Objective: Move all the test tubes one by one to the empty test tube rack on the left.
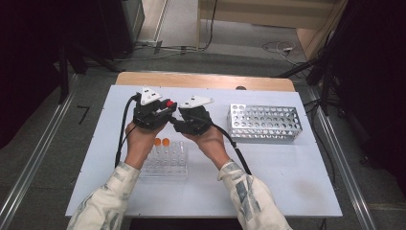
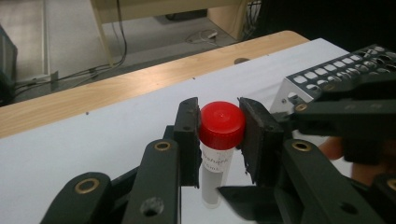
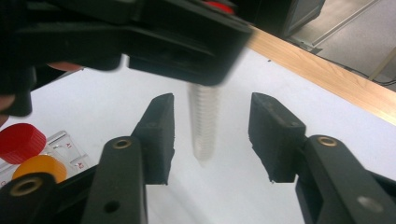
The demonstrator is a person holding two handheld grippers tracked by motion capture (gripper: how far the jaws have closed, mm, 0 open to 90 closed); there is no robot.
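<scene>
Black fingers (image 2: 187, 135) of the left gripper (image 2: 219, 135) pinch a red-capped tube (image 2: 221, 140) by its cap, above the white surface (image 1: 287, 172). Facing it, the right gripper (image 3: 210, 135) has its fingers spread either side of the tube's lower end, not touching. Nearby stand a clear rack (image 1: 165, 165) and a metal rack (image 1: 265, 123).

Glossy red plastic cap (image 2: 222, 122), clear plastic tube (image 3: 204, 122), perforated shiny metal rack (image 1: 264, 122)

Your left gripper (image 1: 160, 111) and right gripper (image 1: 184, 120) meet above the white table (image 1: 287, 177), nearly touching. A red cap (image 1: 169, 103) shows at the left gripper's tip. Below your hands stands a clear tube rack (image 1: 165, 163) holding two orange-capped tubes (image 1: 161, 142). A perforated metal rack (image 1: 264, 122) stands to the right, well apart.
</scene>
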